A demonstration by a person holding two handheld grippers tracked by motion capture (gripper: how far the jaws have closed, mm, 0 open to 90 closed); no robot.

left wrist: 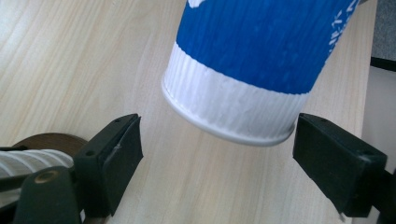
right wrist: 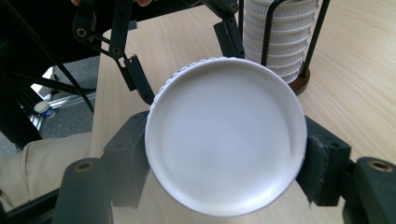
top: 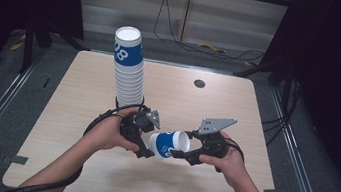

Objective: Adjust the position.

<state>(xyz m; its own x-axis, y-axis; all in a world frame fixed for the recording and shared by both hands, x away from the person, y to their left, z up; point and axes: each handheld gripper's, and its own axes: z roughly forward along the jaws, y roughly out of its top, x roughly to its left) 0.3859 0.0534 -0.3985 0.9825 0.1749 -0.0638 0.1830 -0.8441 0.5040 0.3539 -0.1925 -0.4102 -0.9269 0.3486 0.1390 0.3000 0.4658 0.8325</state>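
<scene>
Above the table (top: 74, 153), cup (top: 170, 145) pinched at its mouth by right gripper (top: 181, 153), left gripper (top: 147, 146) gaping around its base, liable to crumple or drop if squeezed unevenly

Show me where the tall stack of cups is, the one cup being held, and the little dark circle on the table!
tall stack of cups (top: 129, 67), high view, on its ribbed white side.
held cup (top: 167, 145), high view, on its blue band.
dark circle (top: 199, 83), high view, on its middle, far side of the table.
</scene>
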